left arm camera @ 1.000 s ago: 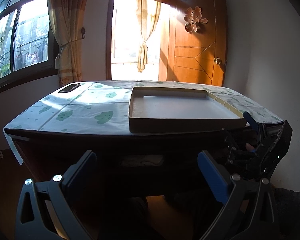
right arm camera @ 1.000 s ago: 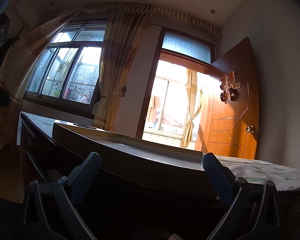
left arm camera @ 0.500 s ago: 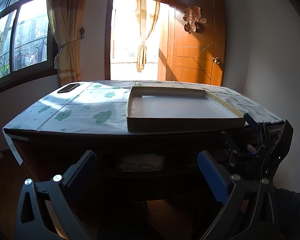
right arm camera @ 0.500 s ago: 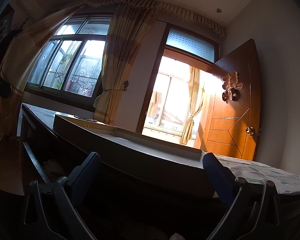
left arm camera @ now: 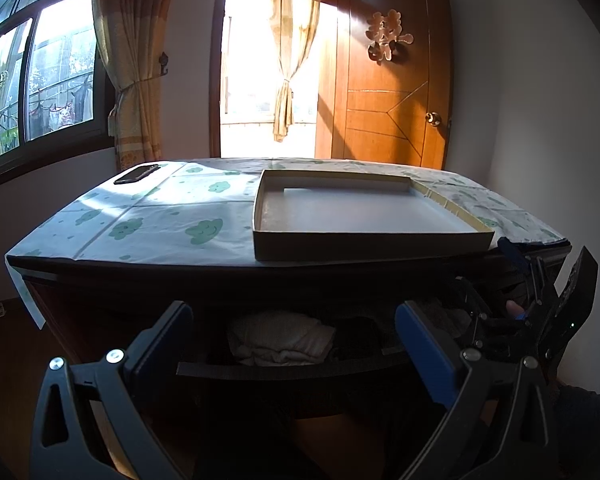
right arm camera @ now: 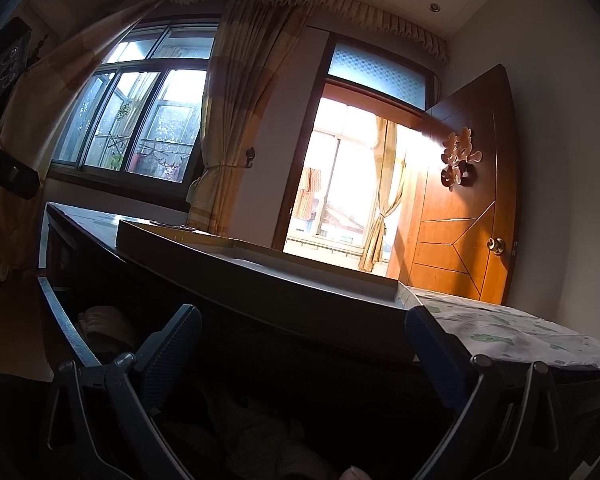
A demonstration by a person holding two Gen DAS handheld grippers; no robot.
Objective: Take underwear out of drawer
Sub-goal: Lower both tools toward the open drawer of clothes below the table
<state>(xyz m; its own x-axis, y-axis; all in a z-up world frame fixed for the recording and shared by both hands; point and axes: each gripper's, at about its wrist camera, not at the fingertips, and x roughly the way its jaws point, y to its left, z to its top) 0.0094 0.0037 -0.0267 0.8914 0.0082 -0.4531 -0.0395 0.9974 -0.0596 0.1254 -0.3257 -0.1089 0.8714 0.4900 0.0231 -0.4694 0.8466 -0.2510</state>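
The dark wooden drawer (left arm camera: 284, 370) under the table's front edge stands pulled out, and a folded pale cream piece of underwear (left arm camera: 278, 338) lies inside it, near the drawer's front wall and left of a darker folded garment (left arm camera: 356, 336) that is hard to make out in the shadow. The left gripper (left arm camera: 290, 344), black-framed with blue finger pads, hangs in front of the drawer with its jaws spread wide and nothing between them. The right gripper (right arm camera: 300, 344) is likewise wide apart and holds nothing; seen from the left wrist it sits at the drawer's right end (left arm camera: 540, 312), below the table's front right corner. On the table (left arm camera: 148, 220), covered in a white cloth printed with green clouds, a shallow cardboard tray (left arm camera: 364, 246) rests along the front edge toward the right, and a black phone (left arm camera: 136, 174) lies at the far left corner.
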